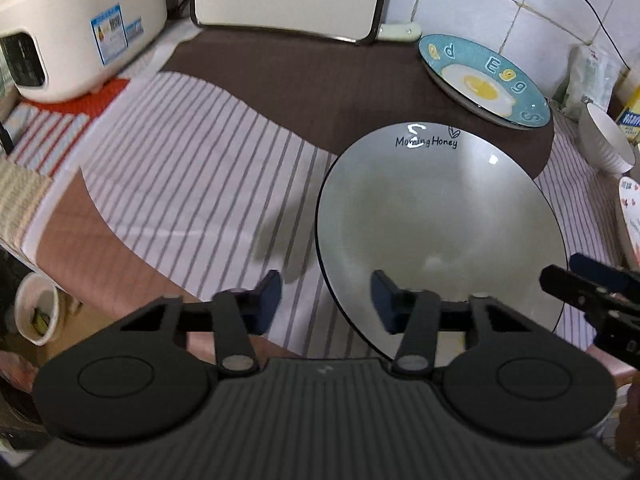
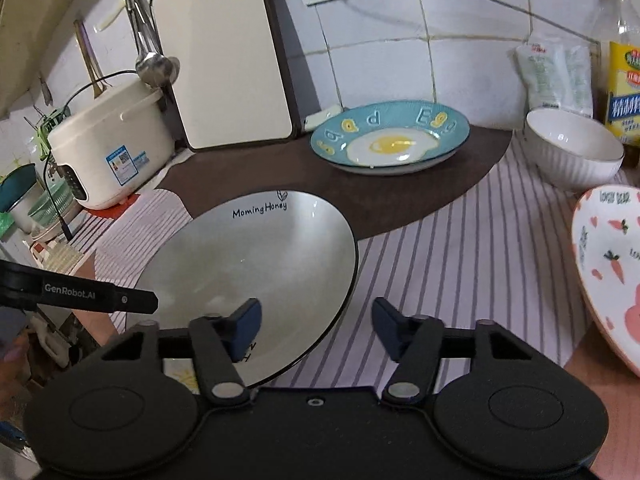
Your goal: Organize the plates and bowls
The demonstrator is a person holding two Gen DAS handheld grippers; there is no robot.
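Left wrist view. The left gripper (image 1: 326, 304) stood with its jaws apart, straddling the near-left rim of the round grey glazed plate with a thin black edge (image 1: 440, 216): one blue pad (image 1: 382, 292) sat over the plate's inner face, the other over the white cloth with thin purple stripes (image 1: 192, 168). Neither pad appeared to press the rim. The plate lay on the striped cloth, its far edge overlapping the dark brown oval mat (image 1: 300, 84). Judgement: a secure lift would call for the rim seated deep between the pads before closing, and for both tools rising level. Writing read: "Morning Honey" on the plate's far rim, partly under glare; "E", "g", "d" on the shallow teal plate with a fried-egg picture (image 1: 480, 80), which rested on the mat. A white ribbed bowl (image 1: 608, 144) stood at far right. The cream rice cooker (image 1: 68, 28) bore a blue label, illegible.

Right wrist view. The right gripper (image 2: 316, 320) likewise stood apart, straddling the grey plate's near-right rim, one pad over the plate and one over the cloth; no clamping was seen. Writing read: "GenRobot.AI" on the left tool's finger at far left; "Morning Honey" again; "LOVELY BEAR" on the white plate with pink carrot and heart prints (image 2: 612, 272). A yellow-labelled bottle (image 2: 624, 96) carried unreadable script.
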